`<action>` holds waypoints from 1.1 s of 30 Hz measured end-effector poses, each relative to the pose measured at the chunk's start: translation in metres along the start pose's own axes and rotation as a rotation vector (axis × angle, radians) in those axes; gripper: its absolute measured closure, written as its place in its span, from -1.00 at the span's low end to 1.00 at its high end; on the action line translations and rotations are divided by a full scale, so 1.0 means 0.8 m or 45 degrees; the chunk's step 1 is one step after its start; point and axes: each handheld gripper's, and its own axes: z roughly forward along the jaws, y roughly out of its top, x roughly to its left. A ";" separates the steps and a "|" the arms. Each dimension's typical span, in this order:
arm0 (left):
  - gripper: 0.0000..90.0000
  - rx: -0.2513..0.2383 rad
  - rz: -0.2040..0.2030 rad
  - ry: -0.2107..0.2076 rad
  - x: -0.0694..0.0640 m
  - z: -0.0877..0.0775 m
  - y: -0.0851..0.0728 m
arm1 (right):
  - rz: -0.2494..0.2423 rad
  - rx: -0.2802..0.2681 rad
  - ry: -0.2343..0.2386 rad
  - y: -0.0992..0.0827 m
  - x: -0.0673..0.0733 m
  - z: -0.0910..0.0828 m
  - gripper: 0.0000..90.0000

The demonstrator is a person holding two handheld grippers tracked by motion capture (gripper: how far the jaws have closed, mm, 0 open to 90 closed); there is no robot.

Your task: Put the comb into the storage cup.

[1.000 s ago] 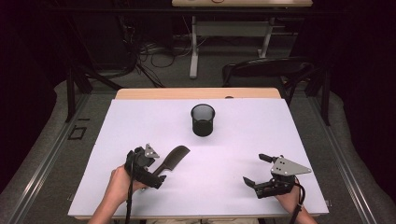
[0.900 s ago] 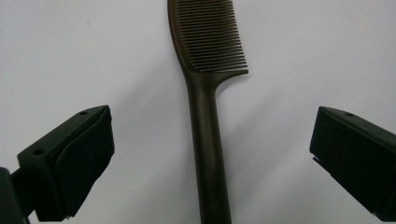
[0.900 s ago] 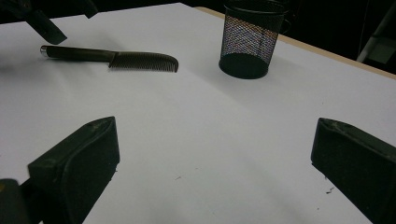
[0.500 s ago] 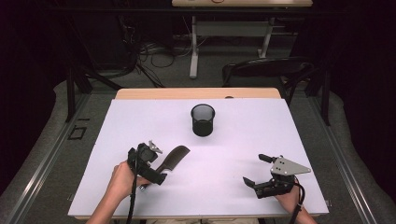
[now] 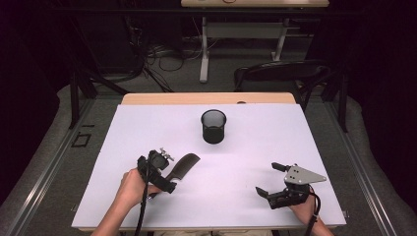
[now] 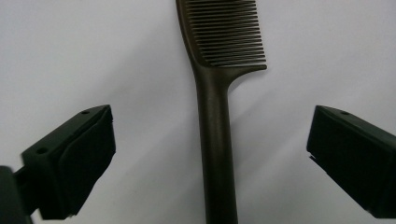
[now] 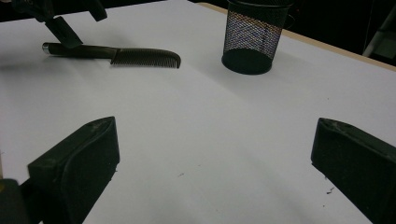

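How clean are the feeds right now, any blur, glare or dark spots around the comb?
High view: table evenly lit, surroundings dark. Left gripper view: comb fairly sharp, with a soft shadow to its right; jaws dark, little detail. Right gripper view: comb and mesh cup clear, near jaws slightly soft; no glare.

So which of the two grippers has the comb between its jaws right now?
The left gripper: its open jaws straddle the comb handle without touching it. The right gripper sits open over bare table.

The right hand-held gripper (image 7: 212,163) is hovering wide open over the white surface (image 7: 201,121), facing a dark comb (image 7: 130,56) and mesh cup (image 7: 254,37).
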 end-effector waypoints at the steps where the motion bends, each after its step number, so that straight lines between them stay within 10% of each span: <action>1: -0.77 0.003 0.001 -0.002 0.000 0.000 0.000 | 0.001 -0.002 0.001 0.000 0.000 0.000 -0.98; 15: 0.03 0.084 0.009 -0.045 0.003 0.008 0.006 | 0.000 0.002 0.008 -0.001 0.000 0.002 -0.98; 33: 0.35 0.144 0.001 -0.116 0.012 0.025 0.010 | -0.003 0.008 0.012 -0.001 -0.001 0.002 -0.98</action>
